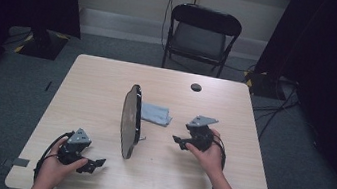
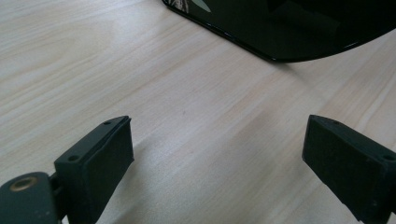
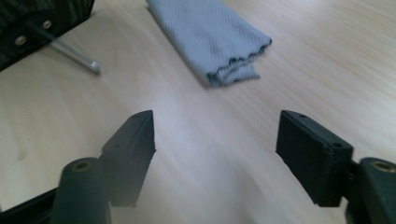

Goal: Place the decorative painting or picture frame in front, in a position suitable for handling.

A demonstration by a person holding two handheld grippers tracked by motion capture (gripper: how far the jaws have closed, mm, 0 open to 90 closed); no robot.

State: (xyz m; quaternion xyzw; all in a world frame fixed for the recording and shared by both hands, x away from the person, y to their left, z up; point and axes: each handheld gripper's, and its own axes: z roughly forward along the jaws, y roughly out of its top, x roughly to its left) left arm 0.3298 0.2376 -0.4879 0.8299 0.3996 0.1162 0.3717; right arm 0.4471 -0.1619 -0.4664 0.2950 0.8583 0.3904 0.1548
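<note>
- We see a pale wooden desk (image 1: 154,173) with rounded corners, with a black folding chair (image 1: 203,36) on the grey floor beyond its far edge
- Near the middle of the desk stands an oval mirror (image 1: 130,119), upright and seen almost edge-on (its glossy dark rim also shows at the top of the left gripper view (image 2: 299,32)), propped by a thin metal rod (image 3: 74,55) behind it
- Just beside the mirror, on its right in the high view, lies a folded grey cloth (image 1: 156,114); in the right gripper view the cloth (image 3: 210,39) lies flat ahead of the jaws, apart from them
- Our right gripper (image 1: 180,141) is held above the desk to the right of the mirror, near the cloth; its jaws stand wide apart with only bare wood between them (image 3: 215,144)
- Our left gripper (image 1: 95,163) sits low near the front left of the desk, aimed toward the mirror's base; its jaws are spread wide too and grasp nothing (image 2: 217,149)
- A small dark round hole (image 1: 196,87) sits near the desk's far edge
</note>
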